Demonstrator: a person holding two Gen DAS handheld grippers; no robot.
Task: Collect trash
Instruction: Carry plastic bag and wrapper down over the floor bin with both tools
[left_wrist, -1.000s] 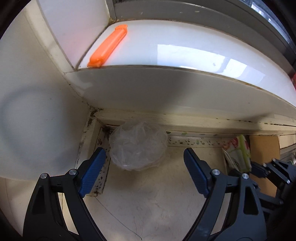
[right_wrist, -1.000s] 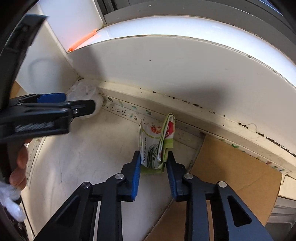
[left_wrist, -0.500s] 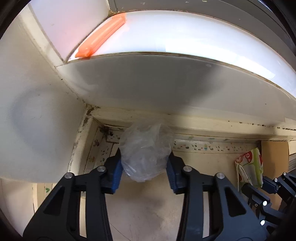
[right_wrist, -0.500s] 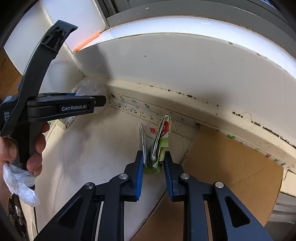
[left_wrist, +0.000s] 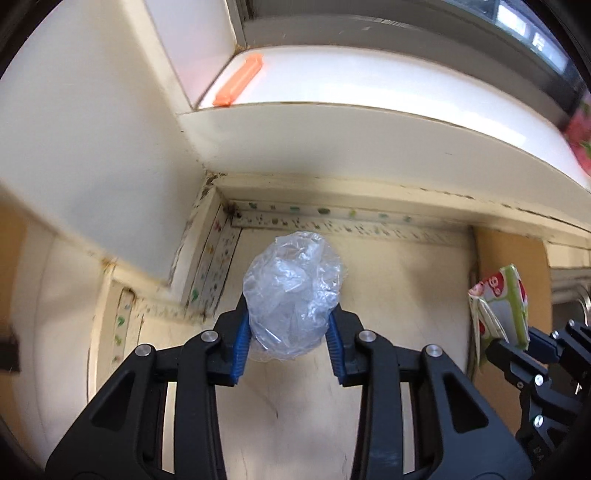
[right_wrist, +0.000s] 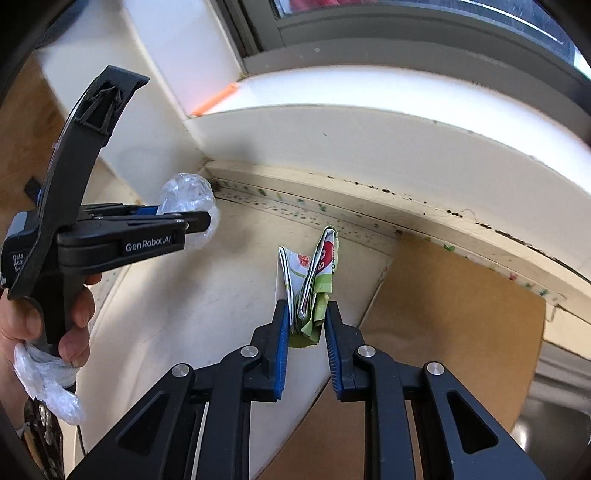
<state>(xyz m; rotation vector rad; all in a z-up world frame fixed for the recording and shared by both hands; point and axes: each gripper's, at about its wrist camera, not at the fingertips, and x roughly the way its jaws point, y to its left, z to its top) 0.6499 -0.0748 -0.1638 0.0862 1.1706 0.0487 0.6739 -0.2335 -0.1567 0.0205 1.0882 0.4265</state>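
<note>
Here, left gripper (left_wrist: 290, 341) jaws pinching a crumpled clear plastic bag (left_wrist: 293, 295), right gripper (right_wrist: 306, 334) jaws pinching a folded wrapper (right_wrist: 314, 280).

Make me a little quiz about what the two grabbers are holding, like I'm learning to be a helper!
1. True or false: the left gripper has its blue fingers closed on the crumpled clear plastic bag.
2. What does the right gripper hold? A) an orange stick B) a folded green, red and white wrapper C) nothing
3. Fill in: the orange stick lies up on the white ____, against the side wall.

Key
1. True; the bag bulges out between the fingers.
2. B
3. windowsill
</note>
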